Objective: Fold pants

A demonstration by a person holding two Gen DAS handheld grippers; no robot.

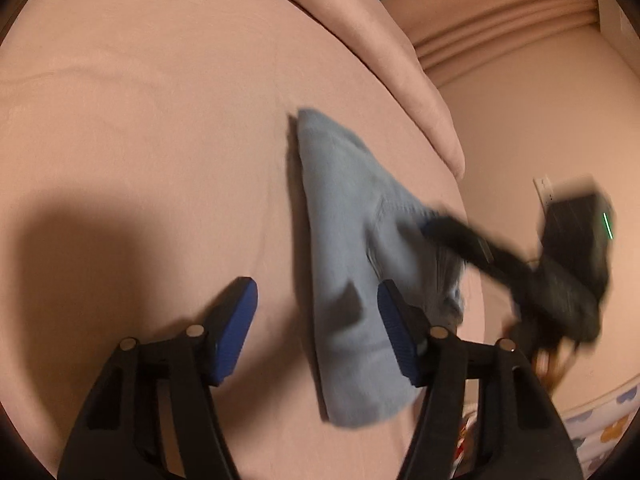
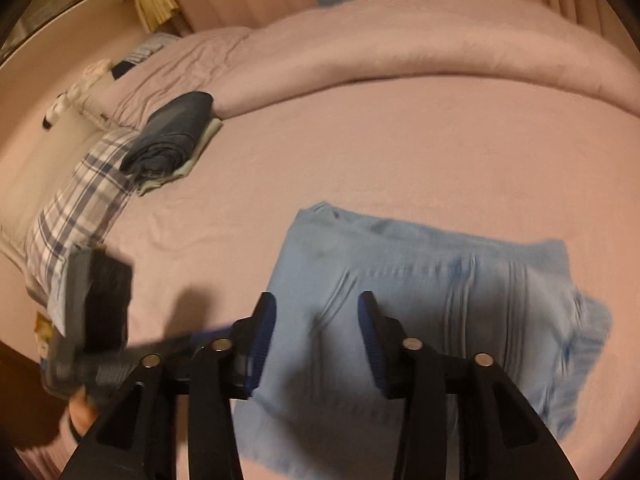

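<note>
Nearest in the left wrist view: left gripper [image 1: 318, 332], black arms with blue ribbed pads, jaws spread, nothing pinched. Its right pad overlaps the near part of the folded light-blue pants [image 1: 360, 280]; left pad sits over bare sheet. Whether the pads touch the cloth, cannot tell.

Pants lie flat on the pink bed sheet [image 1: 140, 160], folded into a compact shape, seams and waistband bunching toward the right end. A rolled pink duvet [image 1: 380, 60] runs along the far side.

Right gripper [image 1: 436, 226] shows here blurred, coming in from the right with its tips over the right part of the pants.

Right wrist view: right gripper [image 2: 316, 328], same black arms and blue pads, jaws apart, empty, hanging over the near-left part of the pants [image 2: 420, 300]. No cloth between the pads.

Far left on the bed: a stack of folded clothes, dark navy on top [image 2: 172, 136], next to a plaid blue-and-white pillow [image 2: 80, 208]. The stack is well apart from the pants. Left gripper body shows blurred at near left, a hand [image 2: 80, 412] under it.
</note>
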